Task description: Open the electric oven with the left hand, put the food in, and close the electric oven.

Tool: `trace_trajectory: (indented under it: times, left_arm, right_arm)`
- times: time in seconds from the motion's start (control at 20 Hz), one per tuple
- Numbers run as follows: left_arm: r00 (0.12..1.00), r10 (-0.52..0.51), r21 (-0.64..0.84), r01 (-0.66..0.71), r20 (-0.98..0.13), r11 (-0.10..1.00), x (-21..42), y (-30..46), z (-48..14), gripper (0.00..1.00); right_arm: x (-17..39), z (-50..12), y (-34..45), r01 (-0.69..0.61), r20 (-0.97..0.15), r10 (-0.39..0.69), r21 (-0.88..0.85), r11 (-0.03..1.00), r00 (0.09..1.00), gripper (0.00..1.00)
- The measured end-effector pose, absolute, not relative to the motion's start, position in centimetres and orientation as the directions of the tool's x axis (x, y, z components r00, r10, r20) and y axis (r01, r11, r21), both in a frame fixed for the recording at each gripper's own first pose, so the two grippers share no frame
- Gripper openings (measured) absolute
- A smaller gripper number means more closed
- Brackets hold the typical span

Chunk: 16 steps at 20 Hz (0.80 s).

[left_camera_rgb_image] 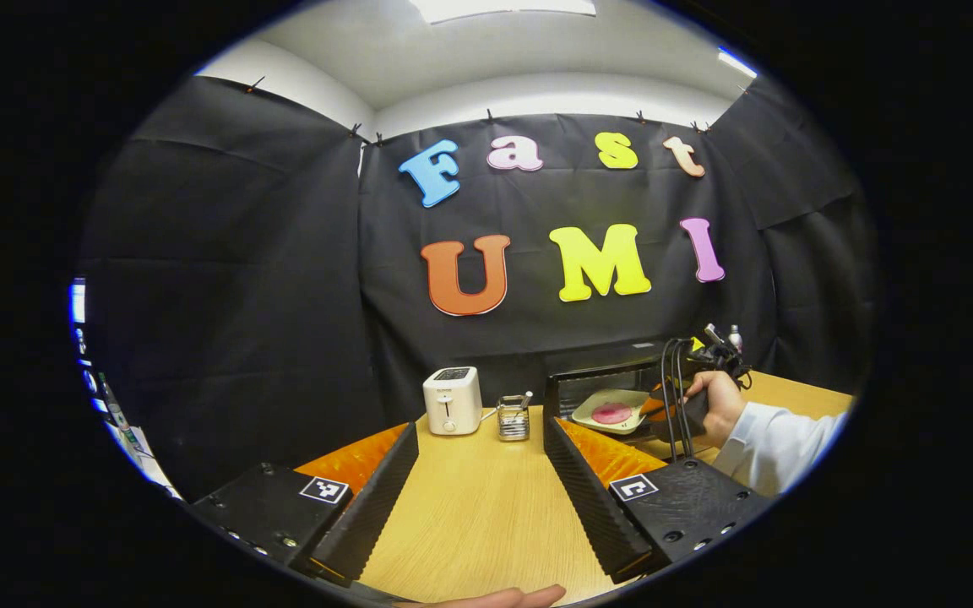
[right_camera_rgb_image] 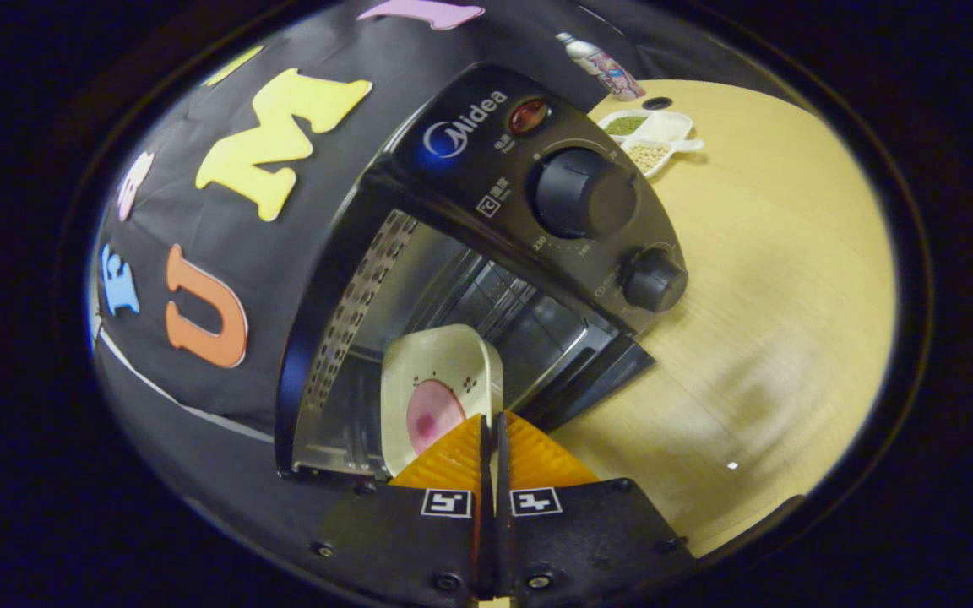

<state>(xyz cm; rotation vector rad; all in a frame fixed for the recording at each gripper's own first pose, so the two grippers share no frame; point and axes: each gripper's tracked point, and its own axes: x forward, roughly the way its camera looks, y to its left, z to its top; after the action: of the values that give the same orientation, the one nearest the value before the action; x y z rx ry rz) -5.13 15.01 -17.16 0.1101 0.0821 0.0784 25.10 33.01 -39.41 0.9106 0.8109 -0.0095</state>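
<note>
In the right gripper view the right gripper (right_camera_rgb_image: 489, 435) sits at the bottom middle. Its two orange ribbed fingers (right_camera_rgb_image: 451, 463) are pressed together on the edge of a cream plate (right_camera_rgb_image: 453, 363). The plate is squarish with round corners, and one flat pink slice of food (right_camera_rgb_image: 432, 415) lies on it. The plate is at the mouth of the electric oven (right_camera_rgb_image: 486, 253), which fills the middle of the frame. The oven is shiny black outside and silver metal inside (its door is open). It has two round black knobs (right_camera_rgb_image: 584, 192) and one small red light (right_camera_rgb_image: 529, 116).

At the upper right, a white tray (right_camera_rgb_image: 664, 131) with two cups of small grains sits on the table (right_camera_rgb_image: 774, 279), and one bottle (right_camera_rgb_image: 600, 63) stands just beside it.

In the left gripper view the left gripper (left_camera_rgb_image: 478, 498) is at the bottom with its jaws wide apart, holding nothing. The table is smooth, pale wood. In the middle stand one white toaster (left_camera_rgb_image: 452, 399) and one clear glass jar (left_camera_rgb_image: 513, 417). At the right, a hand (left_camera_rgb_image: 716, 404) in a white sleeve holds the other gripper at the oven. Black cloth walls hang all around, under a white ceiling.
</note>
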Motion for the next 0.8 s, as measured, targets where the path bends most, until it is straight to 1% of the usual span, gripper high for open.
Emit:
trace_trajectory:
  times: [0.15, 0.2, 0.25, 0.35, 0.4, 0.45, 0.5, 0.55, 0.6, 0.65, 0.7, 0.75, 0.8]
  left_arm:
    - [0.993, 0.081, 0.107, -0.071, -0.09, 0.992, -4.9, 15.1, -17.8, 0.96]
    - [0.992, 0.082, 0.106, -0.072, -0.091, 0.992, -4.8, 15.1, -17.9, 0.96]
    - [0.992, 0.086, 0.103, -0.076, -0.094, 0.992, -4.8, 15.4, -18.1, 0.96]
    - [0.99, 0.092, 0.093, -0.082, -0.111, 0.992, -4.4, 15.6, -18.9, 0.96]
    - [0.988, 0.093, 0.088, -0.083, -0.121, 0.993, -4.3, 15.7, -19.3, 0.96]
    - [0.987, 0.095, 0.085, -0.084, -0.13, 0.993, -4.3, 15.7, -19.5, 0.96]
    - [0.986, 0.099, 0.083, -0.088, -0.137, 0.993, -4.1, 15.9, -19.8, 0.96]
    - [0.984, 0.102, 0.082, -0.091, -0.143, 0.992, -4.1, 16.0, -19.9, 0.96]
    - [0.984, 0.105, 0.081, -0.094, -0.145, 0.992, -4.1, 16.1, -19.9, 0.96]
    - [0.984, 0.103, 0.079, -0.092, -0.144, 0.993, -4.3, 16.1, -19.9, 0.96]
    - [0.984, 0.102, 0.077, -0.091, -0.149, 0.993, -4.3, 15.9, -20.0, 0.96]
    - [0.983, 0.103, 0.078, -0.092, -0.149, 0.993, -4.3, 15.9, -20.0, 0.96]
    - [0.983, 0.106, 0.079, -0.095, -0.148, 0.992, -4.3, 15.9, -19.9, 0.96]
  right_arm:
    - [27.2, -39.6, 33.2, 0.31, -0.581, 0.294, 0.72, 0.621, 0.759, 0.04]
    - [27.8, -39.4, 33.5, 0.29, -0.558, 0.296, 0.731, 0.618, 0.775, 0.05]
    - [28.4, -39.2, 33.7, 0.267, -0.538, 0.3, 0.737, 0.621, 0.788, 0.03]
    - [29.3, -38.9, 33.9, 0.231, -0.507, 0.298, 0.74, 0.631, 0.809, 0.11]
    - [29.3, -39.0, 33.8, 0.227, -0.503, 0.288, 0.734, 0.64, 0.815, 0.07]
    - [29.3, -38.7, 33.5, 0.224, -0.498, 0.278, 0.729, 0.646, 0.821, 0.15]
    - [29.7, -38.5, 33.5, 0.205, -0.476, 0.275, 0.734, 0.647, 0.835, 0.1]
    - [29.5, -37.9, 33.3, 0.187, -0.458, 0.27, 0.732, 0.654, 0.847, 0.2]
    - [29.5, -37.7, 32.9, 0.178, -0.451, 0.257, 0.719, 0.672, 0.855, 0.27]
    - [29.3, -37.5, 32.4, 0.175, -0.451, 0.239, 0.7, 0.692, 0.86, 0.47]
    - [28.8, -37.5, 32.1, 0.173, -0.454, 0.227, 0.683, 0.71, 0.862, 0.44]
    - [28.5, -37.6, 31.8, 0.169, -0.458, 0.218, 0.664, 0.728, 0.862, 0.53]
    - [28.0, -37.5, 31.7, 0.161, -0.46, 0.215, 0.649, 0.744, 0.862, 0.59]
